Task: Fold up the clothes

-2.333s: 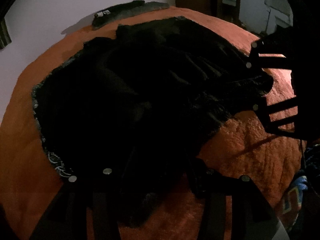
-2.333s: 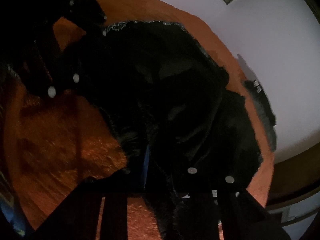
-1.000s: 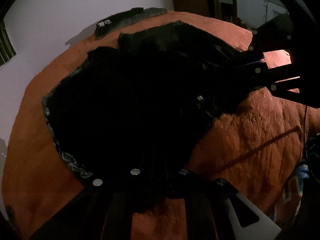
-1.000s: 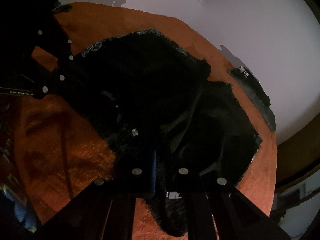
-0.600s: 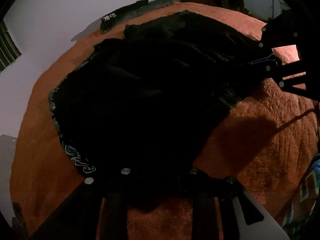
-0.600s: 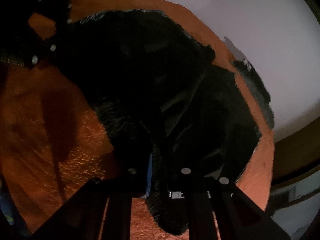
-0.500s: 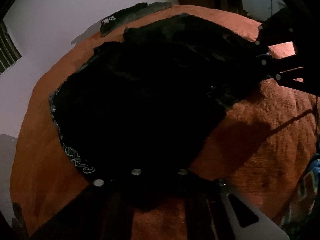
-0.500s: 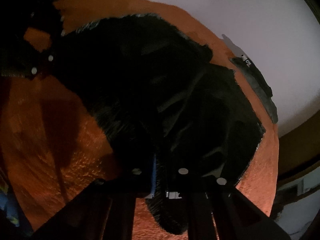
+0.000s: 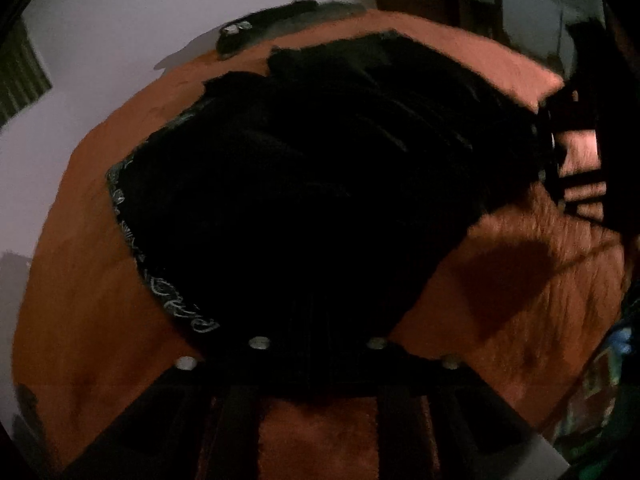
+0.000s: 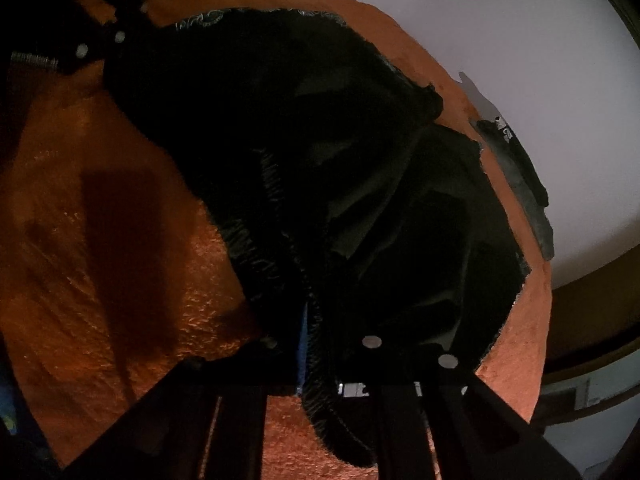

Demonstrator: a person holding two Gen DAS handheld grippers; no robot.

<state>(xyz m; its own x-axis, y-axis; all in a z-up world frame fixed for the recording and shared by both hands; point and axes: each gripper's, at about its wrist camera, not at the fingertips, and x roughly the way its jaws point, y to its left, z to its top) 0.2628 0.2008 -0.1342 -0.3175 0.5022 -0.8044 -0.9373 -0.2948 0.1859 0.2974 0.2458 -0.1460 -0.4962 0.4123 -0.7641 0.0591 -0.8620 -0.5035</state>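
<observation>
Two claws work at one black garment that lies crumpled across an orange fleece blanket, beside a pale wall. Along the garment's left edge in the left wrist view runs a strip of pale patterned trim. The left claw sits at the garment's near edge with dark cloth between its fingers; its jaws have just been opening, and the picture is too dark to tell whether the pads press on the cloth. The right claw is closed on a gathered, ribbed fold of the same garment, which hangs down between its fingers toward the blanket. Each claw shows at the edge of the other's view, at opposite sides of the garment. A second dark piece of cloth lies at the blanket's far edge against the wall.
</observation>
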